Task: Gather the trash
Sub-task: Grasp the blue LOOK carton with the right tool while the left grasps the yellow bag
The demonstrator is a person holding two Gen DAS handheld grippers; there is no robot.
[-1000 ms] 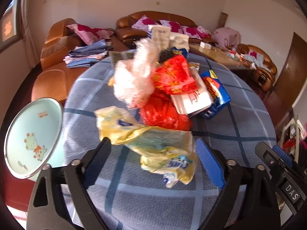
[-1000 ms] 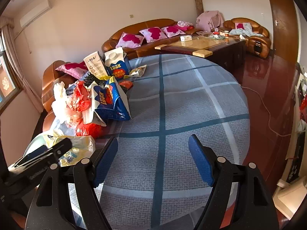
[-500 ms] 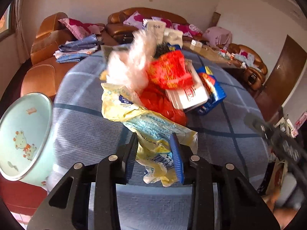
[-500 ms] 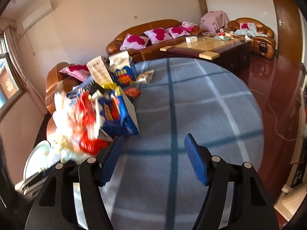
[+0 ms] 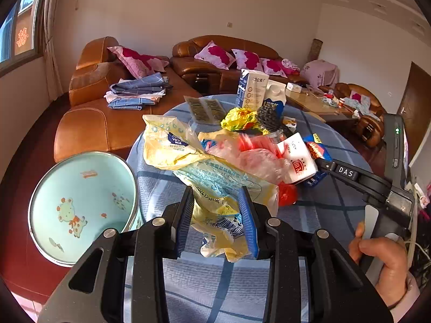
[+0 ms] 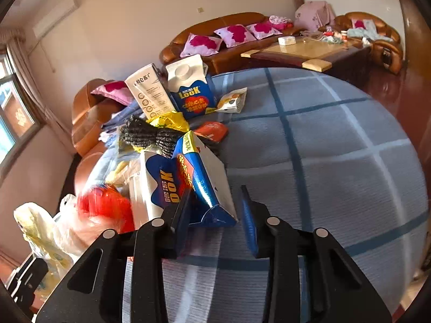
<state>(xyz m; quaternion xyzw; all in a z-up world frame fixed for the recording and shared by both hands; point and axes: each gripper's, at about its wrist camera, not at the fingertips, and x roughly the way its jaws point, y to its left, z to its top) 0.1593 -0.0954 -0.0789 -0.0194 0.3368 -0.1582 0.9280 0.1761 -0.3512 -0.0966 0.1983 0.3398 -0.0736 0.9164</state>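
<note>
The left gripper (image 5: 218, 219) is clamped on the crinkly yellow plastic bag (image 5: 204, 177). The right gripper (image 6: 215, 216) is closing around the flattened blue-and-white carton (image 6: 188, 185). Squeeze firmly, then carry both toward the round pale-blue bin (image 5: 54, 258) at 9 o'clock.

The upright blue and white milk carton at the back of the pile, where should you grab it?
Grip the milk carton across its flat side walls at the blue lower half, not the sloped top with the cap. Come from its right side, over the bare tablecloth. It stands upright, with a tall white carton close on its left and a snack packet by its base.
</note>
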